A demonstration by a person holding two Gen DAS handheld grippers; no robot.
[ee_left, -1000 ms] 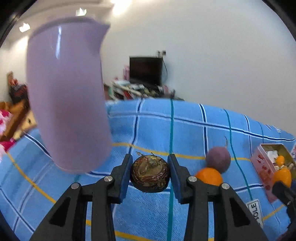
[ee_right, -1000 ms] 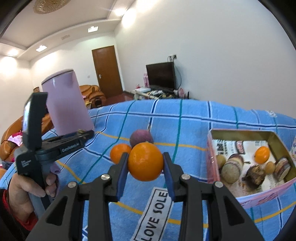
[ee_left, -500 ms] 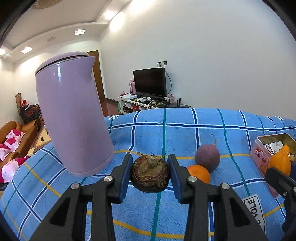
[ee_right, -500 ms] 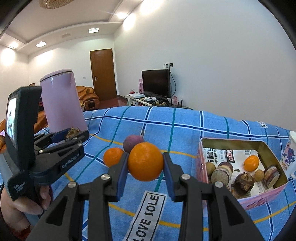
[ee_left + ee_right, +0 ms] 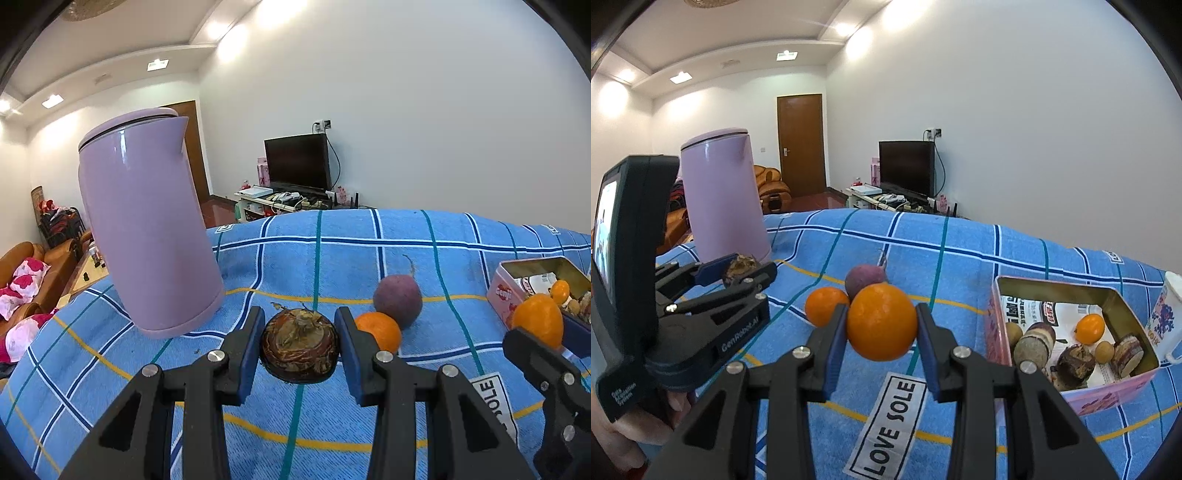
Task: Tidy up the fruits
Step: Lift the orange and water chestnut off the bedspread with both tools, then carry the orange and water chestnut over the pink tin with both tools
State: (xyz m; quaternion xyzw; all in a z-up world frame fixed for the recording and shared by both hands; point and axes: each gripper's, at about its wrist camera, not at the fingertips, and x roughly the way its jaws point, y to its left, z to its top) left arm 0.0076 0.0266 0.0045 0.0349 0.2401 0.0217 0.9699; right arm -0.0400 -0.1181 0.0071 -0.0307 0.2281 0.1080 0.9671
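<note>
The jaws of the left gripper (image 5: 300,345) are clamped on a brown mangosteen (image 5: 299,347) at lower centre, squarely between the pads. The right gripper's (image 5: 881,326) jaws pinch an orange (image 5: 881,322) likewise. Only the right wrist view looks into the pink tin (image 5: 1108,391) at right, holding several fruits; the left wrist view shows just its corner (image 5: 506,295). A loose orange (image 5: 380,330) and purple fruit (image 5: 397,301) touch on the blue checked cloth (image 5: 325,258).

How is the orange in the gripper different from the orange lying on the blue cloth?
The held orange is up in the air, pinched by the right hand-held gripper; the loose orange lies on the blue cloth. The held one looks bigger, though it is nearer the camera. The loose one sits right beside a purple fruit; whether they touch is unclear. Both are round and orange.
</note>
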